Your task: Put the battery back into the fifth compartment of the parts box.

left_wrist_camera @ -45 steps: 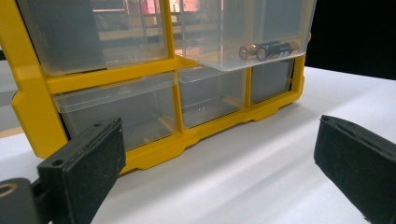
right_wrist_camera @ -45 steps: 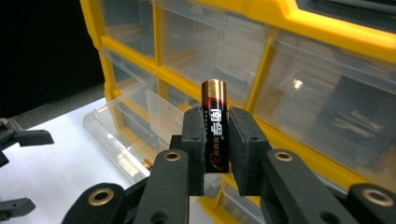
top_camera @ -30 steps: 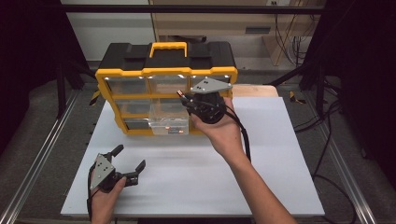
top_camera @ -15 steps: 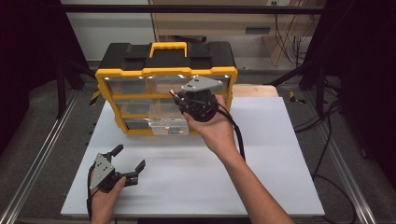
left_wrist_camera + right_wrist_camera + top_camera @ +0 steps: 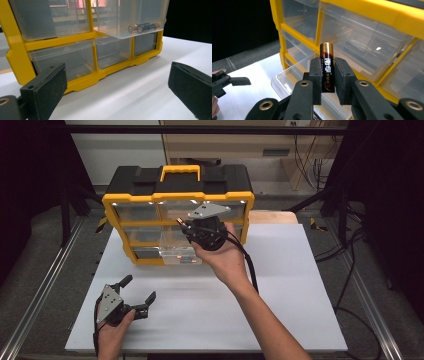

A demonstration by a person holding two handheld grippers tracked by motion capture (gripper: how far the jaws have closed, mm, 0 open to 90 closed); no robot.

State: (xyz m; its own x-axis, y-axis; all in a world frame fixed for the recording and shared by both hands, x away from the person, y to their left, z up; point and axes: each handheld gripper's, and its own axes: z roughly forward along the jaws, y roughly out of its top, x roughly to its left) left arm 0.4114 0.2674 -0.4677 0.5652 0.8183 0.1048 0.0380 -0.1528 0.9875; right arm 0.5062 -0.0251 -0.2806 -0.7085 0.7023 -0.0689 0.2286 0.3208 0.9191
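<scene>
Fingers of my right gripper point(image 5: 186, 226) sit mid-frame in the high view, against the yellow plastic drawer organizer point(image 5: 177, 200); my left gripper point(image 5: 137, 291) rests lower left, spread wide on the white tabletop point(image 5: 300, 285). Left gripper view: my jaws gape with nothing between them, two batteries point(image 5: 143, 27) upper right in a pulled-out clear drawer point(image 5: 130, 17). Right gripper view: my pads point(image 5: 315, 72) clamp a black-and-gold battery point(image 5: 327, 68) upright at centre, above that drawer.

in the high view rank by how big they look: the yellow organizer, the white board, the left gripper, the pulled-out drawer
1. white board, the widest thing on show
2. yellow organizer
3. pulled-out drawer and left gripper: these look close in size, and the right gripper and hand cover part of the drawer, so I will not rank them.
</scene>
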